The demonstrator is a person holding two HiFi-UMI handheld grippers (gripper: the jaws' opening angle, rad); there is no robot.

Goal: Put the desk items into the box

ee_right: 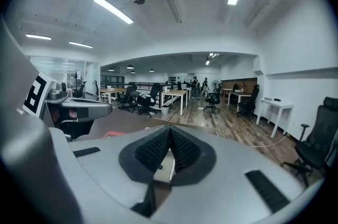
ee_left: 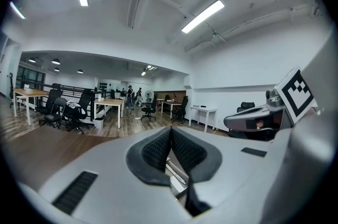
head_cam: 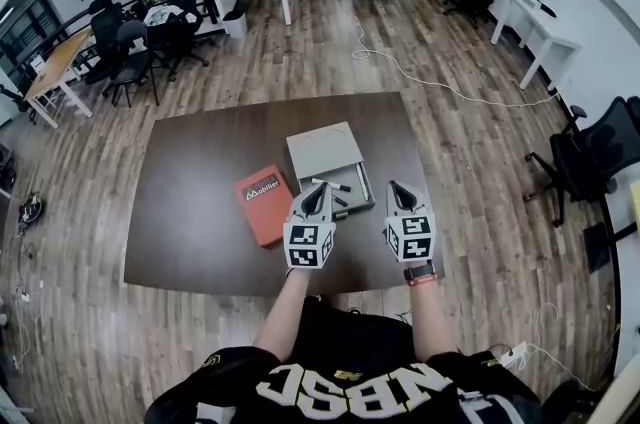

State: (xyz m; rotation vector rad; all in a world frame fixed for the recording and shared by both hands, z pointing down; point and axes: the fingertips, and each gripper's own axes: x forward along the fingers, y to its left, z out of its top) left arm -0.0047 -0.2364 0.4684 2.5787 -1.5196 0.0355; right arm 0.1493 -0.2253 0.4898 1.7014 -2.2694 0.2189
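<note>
Both tongs are clamped shut on nothing, left tongs [head_cam: 318, 193] and right tongs [head_cam: 397, 189] hanging mid-frame over the dark worktop [head_cam: 200, 212]. Grey box [head_cam: 322, 150] sits open at centre frame, pens [head_cam: 336, 184] inside, red booklet [head_cam: 263, 203] just left of it.

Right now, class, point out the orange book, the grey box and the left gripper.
orange book [head_cam: 262, 204]: head view, middle of its cover.
grey box [head_cam: 322, 150]: head view, its bare upper panel.
left gripper [head_cam: 319, 189]: head view, between its closed fingertips.
</note>
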